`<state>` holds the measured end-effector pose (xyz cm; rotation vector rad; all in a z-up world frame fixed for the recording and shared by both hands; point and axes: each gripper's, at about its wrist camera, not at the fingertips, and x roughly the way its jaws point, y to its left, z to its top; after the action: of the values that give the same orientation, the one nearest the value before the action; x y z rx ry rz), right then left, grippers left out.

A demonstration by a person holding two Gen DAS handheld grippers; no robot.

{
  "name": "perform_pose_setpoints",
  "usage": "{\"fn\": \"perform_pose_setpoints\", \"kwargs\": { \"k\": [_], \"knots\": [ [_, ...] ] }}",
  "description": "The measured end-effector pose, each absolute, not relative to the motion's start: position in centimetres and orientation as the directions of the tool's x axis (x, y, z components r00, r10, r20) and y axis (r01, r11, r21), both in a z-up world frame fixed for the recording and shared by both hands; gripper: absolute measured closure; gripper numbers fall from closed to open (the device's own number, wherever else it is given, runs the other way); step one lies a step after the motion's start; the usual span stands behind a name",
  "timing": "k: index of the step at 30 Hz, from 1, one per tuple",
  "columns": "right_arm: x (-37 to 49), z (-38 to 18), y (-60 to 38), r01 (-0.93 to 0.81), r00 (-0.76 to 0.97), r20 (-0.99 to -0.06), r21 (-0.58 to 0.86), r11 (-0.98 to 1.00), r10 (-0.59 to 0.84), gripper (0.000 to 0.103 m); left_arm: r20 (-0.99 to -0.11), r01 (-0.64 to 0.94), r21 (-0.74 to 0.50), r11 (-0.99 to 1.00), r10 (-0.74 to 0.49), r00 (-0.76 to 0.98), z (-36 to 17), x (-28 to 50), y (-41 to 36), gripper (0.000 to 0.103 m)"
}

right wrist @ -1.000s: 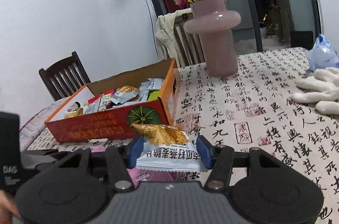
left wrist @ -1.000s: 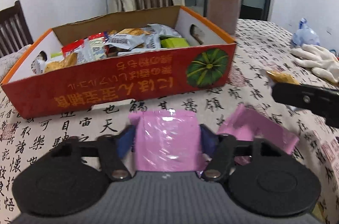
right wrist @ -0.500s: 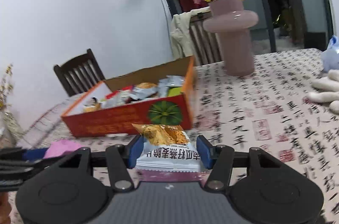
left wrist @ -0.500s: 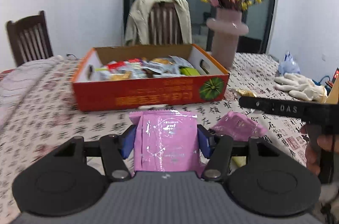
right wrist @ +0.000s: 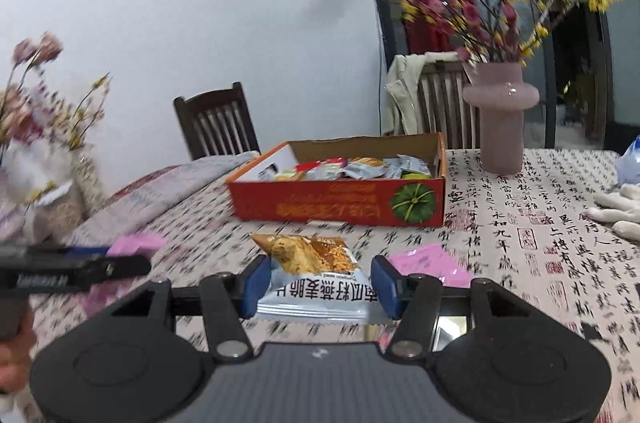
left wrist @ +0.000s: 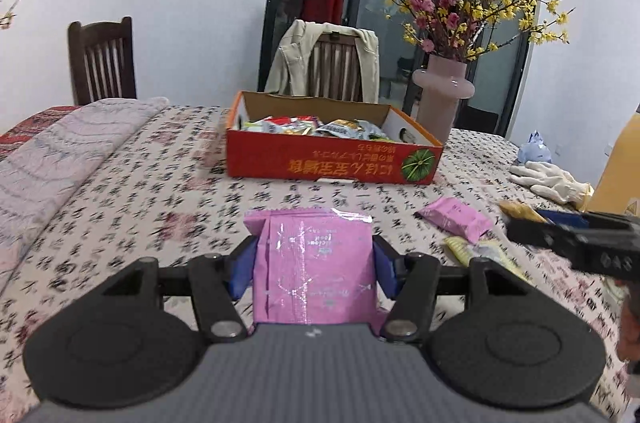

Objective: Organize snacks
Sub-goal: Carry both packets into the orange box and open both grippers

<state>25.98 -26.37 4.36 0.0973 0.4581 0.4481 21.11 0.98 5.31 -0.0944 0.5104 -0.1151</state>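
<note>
The left tongs (left wrist: 314,263) clench a pink packet (left wrist: 316,263); the right tongs (right wrist: 320,281) clench an oat-crisp packet (right wrist: 316,283). Both look light, crinkly and slippery, best pinched mid-body. The snack box (left wrist: 332,163) lies ahead of both on the counter (left wrist: 160,191).

Glossy pink foil packet (left wrist: 314,263) is glinting; the snack box (left wrist: 332,165) is looking like matt cardboard — the tabletop (left wrist: 160,183) wearing printed cloth.
</note>
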Motion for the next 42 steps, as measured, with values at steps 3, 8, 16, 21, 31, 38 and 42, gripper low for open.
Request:
{"fn": "perform_pose_setpoints", "kwargs": {
  "k": [3,8,16,21,31,38,42],
  "knots": [
    [23.4,4.0,-25.7,-0.405,0.797,-0.422,0.156,0.901,0.432,0.048,-0.478,0.065,-0.117,0.991,-0.113,0.871,5.0,20.2,2.1,0.042],
    [21.8,3.8,-25.4,-0.397,0.790,-0.447,0.148,0.906,0.419,0.048,-0.458,0.055,-0.141,0.988,-0.115,0.881,5.4,20.1,3.7,0.042],
    [24.3,6.3,-24.6,-0.401,0.811,-0.434,0.076,0.913,0.392,0.048,-0.437,0.095,-0.133,0.987,-0.145,0.888,7.8,23.8,5.6,0.042],
    [27.9,8.6,-24.8,-0.393,0.828,-0.419,0.038,0.919,0.372,0.048,-0.419,0.139,-0.137,0.981,-0.185,0.889,10.7,29.3,6.6,0.042],
    [42.7,12.2,-23.0,-0.377,0.842,-0.390,0.064,0.924,0.371,0.048,-0.448,0.210,-0.112,0.971,-0.238,0.862,13.2,46.6,5.7,0.042],
    [56.1,10.9,-18.5,-0.367,0.809,-0.481,0.034,0.930,0.337,0.048,-0.579,0.190,-0.066,0.980,-0.193,0.792,9.4,59.6,4.0,0.044],
    [62.3,8.1,-15.3,-0.376,0.787,-0.546,-0.053,0.925,0.288,0.048,-0.639,0.153,-0.098,0.983,-0.180,0.748,5.8,64.7,4.2,0.066]
  ]
}}
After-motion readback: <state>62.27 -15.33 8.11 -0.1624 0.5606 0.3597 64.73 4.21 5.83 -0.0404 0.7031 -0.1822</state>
